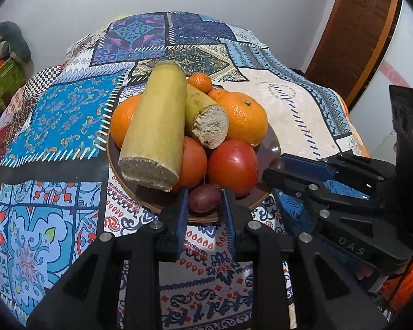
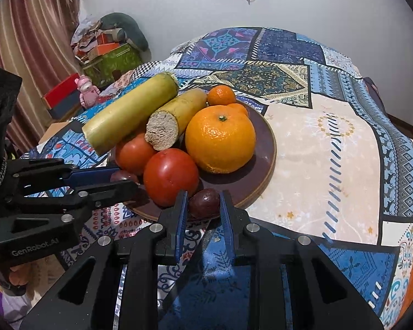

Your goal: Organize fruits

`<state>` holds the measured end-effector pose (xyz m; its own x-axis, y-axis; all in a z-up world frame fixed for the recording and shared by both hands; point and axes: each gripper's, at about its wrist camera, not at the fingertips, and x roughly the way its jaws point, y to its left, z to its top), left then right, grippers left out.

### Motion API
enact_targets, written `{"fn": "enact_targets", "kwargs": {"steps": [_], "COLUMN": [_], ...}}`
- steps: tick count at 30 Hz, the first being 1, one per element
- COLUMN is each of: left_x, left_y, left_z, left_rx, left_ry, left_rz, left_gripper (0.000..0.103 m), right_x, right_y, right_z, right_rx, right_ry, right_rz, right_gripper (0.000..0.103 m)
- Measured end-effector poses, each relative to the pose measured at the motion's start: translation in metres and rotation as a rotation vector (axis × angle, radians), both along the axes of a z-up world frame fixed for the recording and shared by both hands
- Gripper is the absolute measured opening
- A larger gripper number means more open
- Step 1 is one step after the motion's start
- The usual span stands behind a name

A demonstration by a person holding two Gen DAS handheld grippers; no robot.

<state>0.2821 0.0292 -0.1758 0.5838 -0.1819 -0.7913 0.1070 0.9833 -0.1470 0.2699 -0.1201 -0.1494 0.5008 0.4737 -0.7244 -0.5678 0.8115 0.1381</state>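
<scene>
A brown plate [image 1: 272, 148] [image 2: 264, 137] holds two sugarcane pieces [image 1: 157, 126] [image 2: 129, 115], oranges [image 1: 242, 118] [image 2: 220, 137], small tangerines [image 1: 199, 82] [image 2: 221, 95], two tomatoes [image 1: 232, 166] [image 2: 170, 176] and two purple passion fruits. My left gripper [image 1: 203, 202] is shut on one passion fruit [image 1: 205, 200] at the plate's near rim. My right gripper [image 2: 202, 203] is shut on the other passion fruit [image 2: 203, 202] at the near rim. Each gripper shows in the other's view: the right one [image 1: 278, 169], the left one [image 2: 124, 177].
The plate sits on a table under a patterned patchwork cloth [image 1: 55, 115] [image 2: 330, 151]. Boxes, a pink toy [image 2: 86, 89] and a curtain stand at the left. A wooden door [image 1: 352, 33] is at the right.
</scene>
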Motion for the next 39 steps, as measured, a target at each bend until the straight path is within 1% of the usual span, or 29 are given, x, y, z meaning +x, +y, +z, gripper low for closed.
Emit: {"fn": "enact_targets", "kwargs": {"steps": [5, 7, 8, 9, 11, 15, 20, 24, 30, 33, 35, 38, 39], "left_x": [0.001, 0.0, -0.001, -0.001, -0.004, -0.008, -0.022, -0.04, -0.083, -0.11, -0.133, -0.164, -0.171], "left_y": [0.001, 0.0, 0.0, 0.0, -0.003, -0.007, -0.007, 0.0, 0.012, 0.014, 0.013, 0.012, 0.012], "left_z": [-0.003, -0.002, -0.002, -0.001, 0.001, 0.005, 0.018, 0.042, 0.092, 0.12, 0.142, 0.168, 0.174], "left_rx": [-0.012, -0.01, -0.006, -0.003, 0.011, 0.031, 0.038, 0.023, 0.009, -0.004, -0.004, -0.008, -0.008], "left_ry": [0.013, 0.01, 0.006, 0.003, -0.013, -0.03, -0.069, -0.127, -0.26, -0.333, -0.399, -0.483, -0.499], "left_rz": [0.007, 0.007, 0.008, 0.008, 0.008, -0.006, 0.004, 0.03, 0.079, 0.093, 0.103, 0.115, 0.115], "left_gripper": [0.025, 0.03, 0.035, 0.043, 0.047, 0.047, 0.047, 0.047, 0.047, 0.047, 0.047, 0.047, 0.047], "right_x": [0.006, 0.008, 0.008, 0.008, 0.007, 0.002, -0.01, -0.03, -0.067, -0.094, -0.113, -0.137, -0.146], "right_y": [-0.004, -0.006, -0.007, -0.008, -0.009, -0.011, -0.018, -0.026, -0.036, -0.041, -0.043, -0.045, -0.046], "right_z": [-0.004, -0.004, -0.004, -0.004, -0.002, 0.003, 0.022, 0.048, 0.094, 0.119, 0.134, 0.152, 0.158], "right_rx": [0.016, 0.024, 0.027, 0.032, 0.033, 0.036, 0.053, 0.07, 0.108, 0.134, 0.151, 0.177, 0.188], "right_ry": [0.027, 0.037, 0.041, 0.041, 0.033, 0.018, -0.021, -0.081, -0.183, -0.243, -0.281, -0.33, -0.345], "right_rz": [-0.01, -0.017, -0.02, -0.02, -0.022, -0.024, -0.037, -0.054, -0.077, -0.085, -0.089, -0.095, -0.097], "right_gripper": [0.022, 0.024, 0.026, 0.03, 0.032, 0.032, 0.032, 0.032, 0.032, 0.032, 0.032, 0.033, 0.035]}}
